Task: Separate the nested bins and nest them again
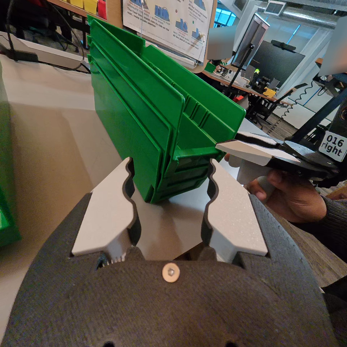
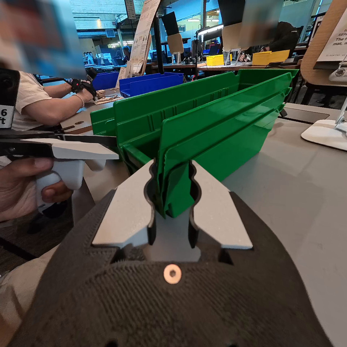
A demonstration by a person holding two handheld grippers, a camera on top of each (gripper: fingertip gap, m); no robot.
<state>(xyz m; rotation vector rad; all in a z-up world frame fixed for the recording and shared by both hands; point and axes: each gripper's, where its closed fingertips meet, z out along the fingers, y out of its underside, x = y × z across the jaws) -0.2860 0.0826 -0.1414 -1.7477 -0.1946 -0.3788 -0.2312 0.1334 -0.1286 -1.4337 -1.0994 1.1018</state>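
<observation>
Left wrist view is showing me the stack of green bins point(image 1: 140, 112) sitting on the grey table point(image 1: 47, 131), tipped up on one long edge so its near corner is pointing down between my fingers. I am holding the left gripper point(image 1: 170, 163) spread wide, with the stack's near end in the gap. I judge it is only bracing that end, not clamping; I cannot confirm contact.

In the right wrist view, I am working the right gripper point(image 2: 172, 162) at a narrow opening. Its pads appear to be pinching the layered side walls of the stack, probably so one bin can be pulled free while the other gripper is steadying the rest. Three bins seem to be nested here.

A separate green bin point(image 1: 7, 206) is lying at the far left edge, so I am guessing that separating is under way.

Around the work, a white stand base point(image 2: 328, 137) is sitting close on the right, and an instruction sheet point(image 1: 165, 24) is standing just behind the stack, both limiting how far a bin can swing. Blue bins point(image 2: 150, 82) and a person's arm point(image 2: 52, 110) are occupying the next table, well apart.
</observation>
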